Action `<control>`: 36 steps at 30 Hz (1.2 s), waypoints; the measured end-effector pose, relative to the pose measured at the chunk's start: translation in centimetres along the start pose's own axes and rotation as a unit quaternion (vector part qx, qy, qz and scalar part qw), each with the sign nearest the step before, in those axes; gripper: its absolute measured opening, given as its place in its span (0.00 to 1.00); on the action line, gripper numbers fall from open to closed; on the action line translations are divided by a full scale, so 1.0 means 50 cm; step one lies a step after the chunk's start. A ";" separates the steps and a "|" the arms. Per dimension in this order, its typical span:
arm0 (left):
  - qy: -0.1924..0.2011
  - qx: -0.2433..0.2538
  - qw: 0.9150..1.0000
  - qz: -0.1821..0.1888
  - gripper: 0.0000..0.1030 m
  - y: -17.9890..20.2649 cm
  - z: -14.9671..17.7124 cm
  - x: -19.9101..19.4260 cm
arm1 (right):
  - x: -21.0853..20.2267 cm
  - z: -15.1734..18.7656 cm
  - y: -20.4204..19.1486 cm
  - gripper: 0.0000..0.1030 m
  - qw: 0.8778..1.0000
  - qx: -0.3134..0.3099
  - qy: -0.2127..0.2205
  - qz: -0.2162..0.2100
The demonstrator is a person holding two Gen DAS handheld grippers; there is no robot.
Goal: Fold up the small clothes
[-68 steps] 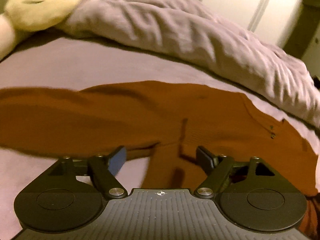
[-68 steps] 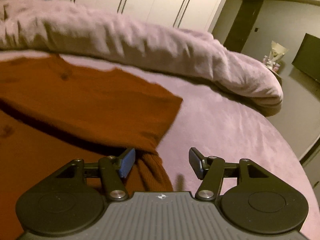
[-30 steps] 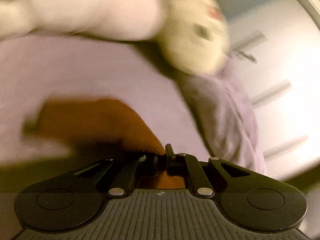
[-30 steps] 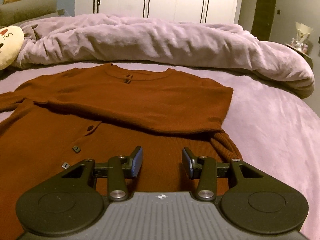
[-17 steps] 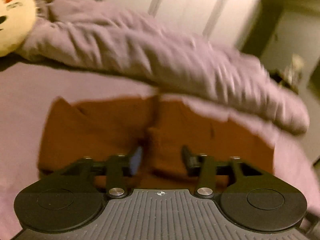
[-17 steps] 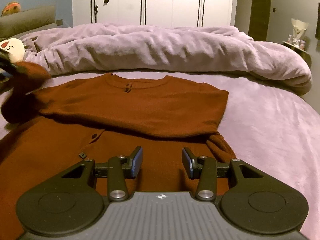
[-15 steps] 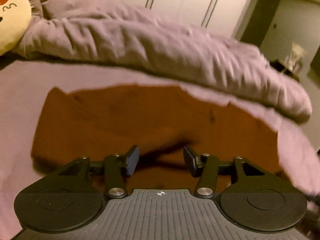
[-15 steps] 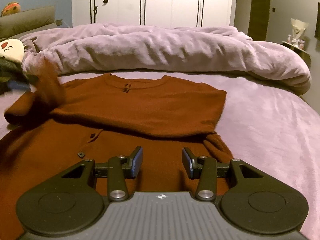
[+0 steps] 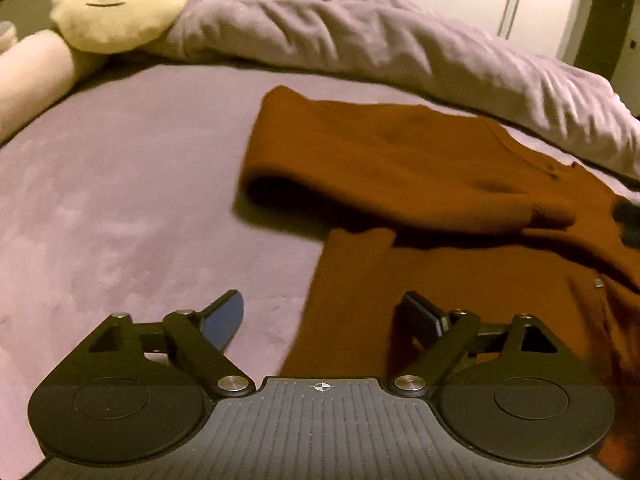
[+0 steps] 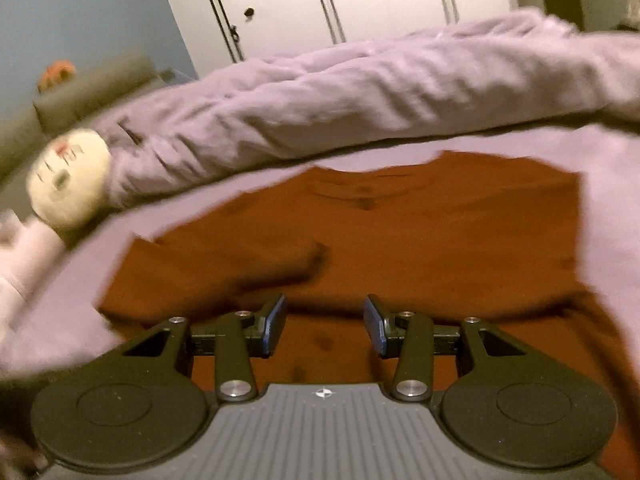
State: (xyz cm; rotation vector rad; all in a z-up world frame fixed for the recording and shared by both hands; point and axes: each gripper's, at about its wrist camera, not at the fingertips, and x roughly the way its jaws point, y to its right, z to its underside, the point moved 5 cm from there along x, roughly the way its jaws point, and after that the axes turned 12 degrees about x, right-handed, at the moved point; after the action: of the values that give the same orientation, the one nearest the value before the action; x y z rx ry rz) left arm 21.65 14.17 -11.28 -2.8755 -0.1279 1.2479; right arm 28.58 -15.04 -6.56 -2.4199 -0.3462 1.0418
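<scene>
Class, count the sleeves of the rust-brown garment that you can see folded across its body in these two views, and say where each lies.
1: a sleeve lies folded across the garment, toward the neckline. The other sleeve may be hidden; the blurred right wrist view does not settle it.

Item count on the bed
There was one rust sweater (image 9: 420, 168), one plush toy (image 9: 120, 4), one rumpled duvet (image 9: 400, 48), and two grippers in view.

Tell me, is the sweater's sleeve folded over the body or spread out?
Folded: the sleeve lies across the sweater, its cuff on the chest.
</scene>
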 end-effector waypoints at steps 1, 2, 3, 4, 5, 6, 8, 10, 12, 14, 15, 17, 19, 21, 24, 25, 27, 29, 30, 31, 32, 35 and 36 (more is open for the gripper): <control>0.007 0.001 1.000 -0.004 0.92 -0.001 0.006 0.000 | 0.021 -0.011 -0.004 0.43 1.000 0.007 -0.006 -0.004; 0.013 0.001 1.000 -0.006 0.92 -0.003 0.013 -0.004 | 0.040 -0.019 -0.004 0.43 1.000 0.011 -0.010 -0.001; 0.015 0.002 1.000 -0.010 0.92 -0.001 0.010 -0.003 | 0.063 -0.026 -0.002 0.46 1.000 0.013 -0.020 -0.003; 0.018 0.004 1.000 -0.013 0.92 -0.002 0.011 -0.005 | 0.087 -0.030 0.004 0.46 0.999 0.018 -0.038 -0.004; 0.019 0.007 1.000 -0.015 0.93 -0.002 0.011 -0.006 | 0.102 -0.028 0.007 0.46 0.998 0.023 -0.053 -0.004; 0.019 0.007 1.000 -0.016 0.93 0.000 0.009 -0.002 | 0.121 -0.026 0.012 0.46 0.997 0.027 -0.071 -0.010; 0.019 0.002 1.000 -0.022 0.93 -0.001 0.010 -0.003 | 0.138 -0.021 0.012 0.46 0.997 0.021 -0.079 -0.015; 0.014 -0.007 0.999 -0.029 0.93 -0.003 0.007 0.000 | 0.155 -0.019 0.008 0.46 0.996 0.013 -0.084 -0.022; 0.009 -0.009 0.999 -0.034 0.93 -0.002 0.006 0.004 | 0.164 -0.022 0.010 0.43 0.995 0.023 -0.087 -0.035; 0.006 -0.008 0.999 -0.039 0.93 0.000 0.006 0.006 | 0.168 -0.025 0.009 0.23 0.995 0.028 -0.090 -0.044; 0.005 -0.007 0.999 -0.041 0.93 0.000 0.006 0.006 | 0.168 -0.027 0.006 0.10 0.994 0.026 -0.091 -0.049; 0.003 -0.004 0.999 -0.047 0.93 0.003 0.006 0.006 | 0.154 -0.033 -0.002 0.08 0.996 0.009 -0.074 -0.047; 0.001 -0.004 0.999 -0.049 0.93 0.003 0.004 0.006 | 0.123 -0.046 -0.009 0.07 0.998 -0.030 -0.038 -0.027; -0.002 -0.006 0.999 -0.051 0.93 0.002 0.002 0.005 | 0.086 -0.071 0.001 0.06 0.999 -0.045 0.000 -0.009; -0.003 -0.005 0.998 -0.056 0.93 0.000 0.000 0.008 | 0.037 -0.109 0.050 0.06 0.997 -0.049 0.039 0.035; -0.004 -0.005 0.998 -0.058 0.93 0.001 -0.001 0.008 | 0.025 -0.121 0.074 0.06 0.996 -0.047 0.049 0.055; -0.005 -0.005 0.998 -0.061 0.93 0.004 -0.001 0.009 | 0.012 -0.139 0.126 0.07 0.994 -0.024 0.053 0.088; -0.008 -0.002 0.998 -0.062 0.93 0.008 -0.003 0.009 | 0.009 -0.149 0.172 0.13 0.994 0.008 0.041 0.097; -0.008 -0.001 0.998 -0.062 0.93 0.008 -0.003 0.008 | 0.008 -0.152 0.193 0.17 0.995 0.032 0.032 0.089; -0.009 -0.001 0.998 -0.063 0.93 0.008 -0.004 0.009 | 0.006 -0.152 0.207 0.18 0.995 0.052 0.025 0.078; -0.010 0.000 0.998 -0.063 0.93 0.008 -0.005 0.009 | 0.006 -0.151 0.218 0.27 0.995 0.068 0.019 0.066; -0.013 0.002 0.998 -0.064 0.93 0.007 -0.006 0.009 | 0.011 -0.136 0.232 0.56 0.997 0.073 0.010 0.039; -0.013 0.003 0.998 -0.065 0.93 0.008 -0.007 0.009 | 0.015 -0.132 0.229 0.56 0.997 0.071 0.008 0.034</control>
State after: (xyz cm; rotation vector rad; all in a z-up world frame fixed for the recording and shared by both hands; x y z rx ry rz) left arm 22.24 13.82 -11.41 -2.7949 -0.3046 1.2612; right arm 34.40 -26.67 -9.08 -2.3256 -0.1789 1.0380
